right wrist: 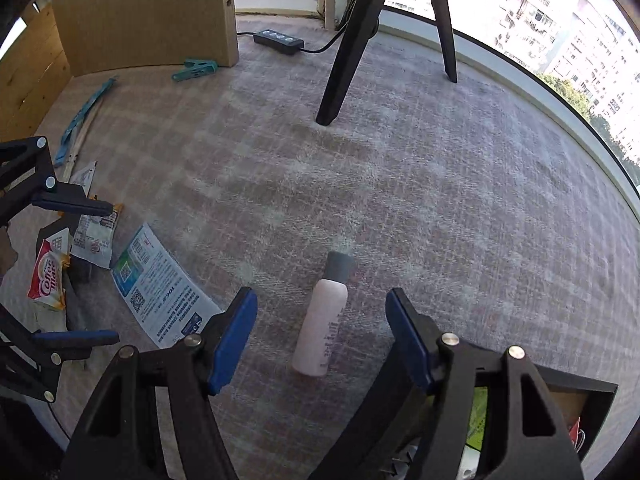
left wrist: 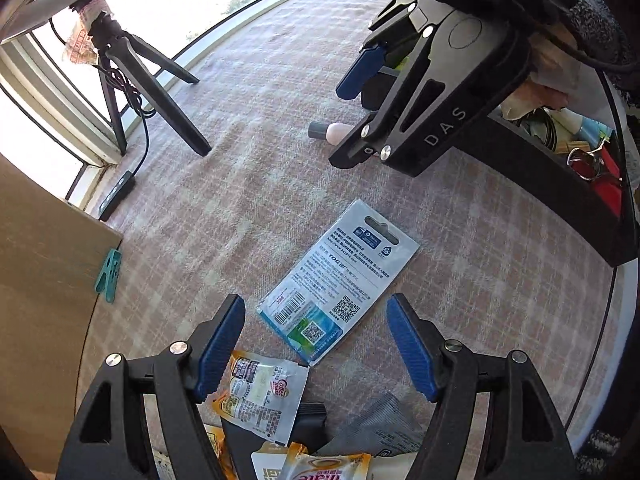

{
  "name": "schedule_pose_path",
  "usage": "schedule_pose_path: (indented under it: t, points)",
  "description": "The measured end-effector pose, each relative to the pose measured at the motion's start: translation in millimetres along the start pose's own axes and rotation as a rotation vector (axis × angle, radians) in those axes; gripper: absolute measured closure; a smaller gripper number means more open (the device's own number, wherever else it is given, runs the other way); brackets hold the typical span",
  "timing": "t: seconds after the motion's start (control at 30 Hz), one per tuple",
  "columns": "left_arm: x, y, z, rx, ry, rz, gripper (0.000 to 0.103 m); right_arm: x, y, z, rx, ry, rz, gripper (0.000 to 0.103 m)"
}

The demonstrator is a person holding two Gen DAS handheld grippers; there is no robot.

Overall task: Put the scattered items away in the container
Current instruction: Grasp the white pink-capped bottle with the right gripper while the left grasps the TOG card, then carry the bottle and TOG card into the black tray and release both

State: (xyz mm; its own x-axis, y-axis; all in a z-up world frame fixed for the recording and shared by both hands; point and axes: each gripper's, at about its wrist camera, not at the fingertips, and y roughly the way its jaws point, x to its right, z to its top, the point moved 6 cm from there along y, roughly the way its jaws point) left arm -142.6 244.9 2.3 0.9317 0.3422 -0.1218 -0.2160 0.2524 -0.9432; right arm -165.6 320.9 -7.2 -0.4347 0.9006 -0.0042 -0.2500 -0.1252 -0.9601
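Observation:
My left gripper (left wrist: pixel 316 344) is open and empty, just above a white-and-blue printed card pack (left wrist: pixel 340 280) lying flat on the checked cloth. Coffee-mate sachets (left wrist: pixel 260 396) lie below and between its fingers. My right gripper (right wrist: pixel 322 340) is open and empty, with a pink bottle with a grey cap (right wrist: pixel 322 316) lying between its fingers. The bottle also shows in the left wrist view (left wrist: pixel 330 131), partly behind the right gripper (left wrist: pixel 380 76). The black container (left wrist: pixel 580 196) with several items stands at the right; its corner shows in the right wrist view (right wrist: pixel 580 392). The left gripper shows at the left of the right wrist view (right wrist: pixel 76 272).
A black tripod (left wrist: pixel 152 92) stands at the back near the window; one leg (right wrist: pixel 344 64) rests on the cloth. A black power strip (right wrist: pixel 279 41) and a teal clothes peg (right wrist: pixel 196 69) lie by a wooden board (right wrist: pixel 140 12). A blue strip (right wrist: pixel 82 114) lies at the left.

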Motion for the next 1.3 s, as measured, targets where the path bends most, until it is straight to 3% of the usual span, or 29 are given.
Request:
schedule_pose_path:
  t: [0.23, 0.53, 0.7, 0.77, 0.83, 1.07, 1.3]
  points:
    - [8, 27, 6, -0.051, 0.156, -0.037, 0.029, 1, 13, 7, -0.052, -0.036, 0.038, 0.049]
    - [30, 35, 1, -0.049, 0.219, -0.137, 0.022, 5, 22, 13, -0.075, -0.072, 0.034, 0.058]
    - [28, 36, 1, -0.061, 0.166, -0.179, 0.035, 12, 17, 12, -0.084, -0.061, 0.041, 0.083]
    - [31, 34, 1, -0.056, 0.159, -0.178, 0.045, 15, 15, 9, -0.084, -0.055, 0.045, 0.083]
    - [34, 33, 1, -0.053, 0.152, -0.166, 0.046, 16, 13, 8, -0.076, -0.05, 0.042, 0.083]
    - [37, 25, -3, -0.02, 0.054, -0.153, 0.048, 21, -3, 0, -0.033, 0.003, 0.062, 0.083]
    - [27, 1, -10, 0.011, -0.044, -0.11, 0.048, 26, -46, 15, 0.059, 0.064, 0.103, 0.083]
